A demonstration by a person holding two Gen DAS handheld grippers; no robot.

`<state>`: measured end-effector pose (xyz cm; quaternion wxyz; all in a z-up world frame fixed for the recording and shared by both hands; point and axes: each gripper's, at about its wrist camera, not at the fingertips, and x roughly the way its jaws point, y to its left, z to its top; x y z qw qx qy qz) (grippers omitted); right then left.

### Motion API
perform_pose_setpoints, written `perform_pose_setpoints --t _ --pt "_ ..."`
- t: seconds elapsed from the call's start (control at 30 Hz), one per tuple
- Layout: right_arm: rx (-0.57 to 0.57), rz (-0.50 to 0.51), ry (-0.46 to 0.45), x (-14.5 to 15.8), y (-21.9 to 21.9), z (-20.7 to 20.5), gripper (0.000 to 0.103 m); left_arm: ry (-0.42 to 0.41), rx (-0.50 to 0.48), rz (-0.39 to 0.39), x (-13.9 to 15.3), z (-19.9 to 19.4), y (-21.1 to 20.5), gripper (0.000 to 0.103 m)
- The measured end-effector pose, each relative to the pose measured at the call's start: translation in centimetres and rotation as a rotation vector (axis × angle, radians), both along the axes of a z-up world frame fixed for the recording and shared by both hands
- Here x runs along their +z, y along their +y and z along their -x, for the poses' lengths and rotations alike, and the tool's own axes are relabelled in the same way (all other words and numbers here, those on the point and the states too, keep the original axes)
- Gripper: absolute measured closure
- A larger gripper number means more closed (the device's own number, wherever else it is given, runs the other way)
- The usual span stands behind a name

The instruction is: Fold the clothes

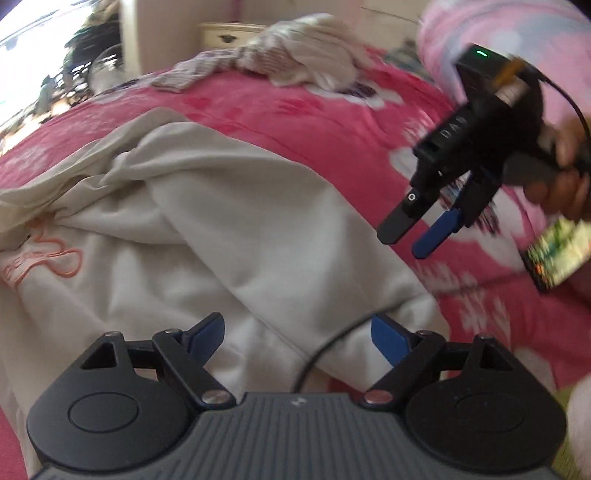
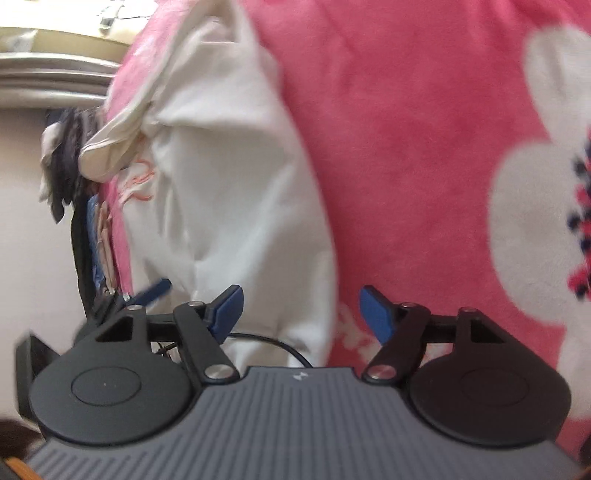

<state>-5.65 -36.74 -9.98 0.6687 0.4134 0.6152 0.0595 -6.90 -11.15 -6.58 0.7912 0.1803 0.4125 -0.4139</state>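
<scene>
Left wrist view looks down on a cream sweatshirt [image 1: 207,221] lying crumpled on a pink bedspread [image 1: 295,110] printed with white flowers. An orange outline drawing [image 1: 48,258] with some lettering shows on the cloth toward the left edge, and folds bunch up above it. The left gripper [image 1: 295,332] hangs over the near part of the sweatshirt with its blue-padded fingers [image 1: 391,339] spread wide and nothing between them; a thin black cable [image 1: 325,350] loops across the gap. Up and to the right, the right gripper [image 1: 413,236] is in the air above the bedspread just off the sweatshirt's right edge, pointing down toward it, carried by a hand [image 1: 565,173] below a pink patterned sleeve [image 1: 498,33]. Its fingers stand apart, one black, one blue, with nothing in them. A phone [image 1: 557,254] with a lit screen lies on the bedspread near that hand. Farther back, a pile of pale clothes [image 1: 295,55] rests on the bed. From the right wrist view, the right gripper's [image 2: 301,310] fingers are likewise parted and empty, poised over the sweatshirt's [image 2: 229,184] edge where it meets the bedspread [image 2: 406,129]. Both pictures are blurred, so finer detail cannot be made out.
</scene>
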Motion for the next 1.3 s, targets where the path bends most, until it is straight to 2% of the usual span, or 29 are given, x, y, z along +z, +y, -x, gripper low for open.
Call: perform_pose_setpoints --t 0.1,0.27,0.4,0.5,0.6,0.7,0.77,0.83,0.9,0.97,1.03,1.13,1.3 --pt "0.046 -0.039 0.056 -0.6 0.5 1.9 0.033 0.01 0.017 0.019 0.4 0.1 1.0 0.015" --pt "0.144 0.036 0.09 2.1 0.5 6.2 0.034 0.075 0.132 0.125 1.9 -2.1 3.8 0.015" --pt "0.206 0.182 0.042 6.1 -1.2 7.7 0.032 0.118 0.22 0.157 2.1 -4.3 4.7 0.015" --pt "0.224 0.314 -0.021 7.1 -1.5 6.5 0.027 0.143 0.232 0.157 1.8 -4.9 4.3 0.015" --pt "0.157 0.307 -0.083 5.3 -1.5 4.1 0.027 0.175 0.241 0.149 1.0 -4.9 3.9 0.015" --pt "0.153 0.263 -0.101 2.0 0.5 1.4 0.027 0.154 0.255 0.122 0.6 -4.6 4.1 0.015" --pt "0.197 0.258 -0.102 0.2 2.6 0.2 0.027 0.124 0.269 0.102 0.6 -4.5 4.6 0.015" --pt "0.258 0.307 -0.122 -0.6 4.5 0.0 0.025 0.106 0.292 0.088 0.6 -4.5 5.4 0.015" --pt "0.315 0.372 -0.16 -0.8 6.1 0.2 0.033 0.095 0.322 0.082 0.7 -4.8 6.3 0.015" --pt "0.346 0.437 -0.213 0.2 6.2 0.7 0.078 0.088 0.347 0.083 0.7 -5.3 7.1 0.015" --pt "0.306 0.436 -0.227 1.3 5.0 0.9 0.095 0.078 0.366 0.08 0.5 -5.8 7.6 0.015" --pt "0.247 0.503 -0.292 4.1 3.2 1.0 0.097 0.073 0.399 0.076 0.1 -7.0 8.2 0.015" --pt "0.231 0.756 -0.458 9.2 1.1 -1.7 0.098 0.089 0.478 0.083 -0.5 -8.9 9.5 0.015"
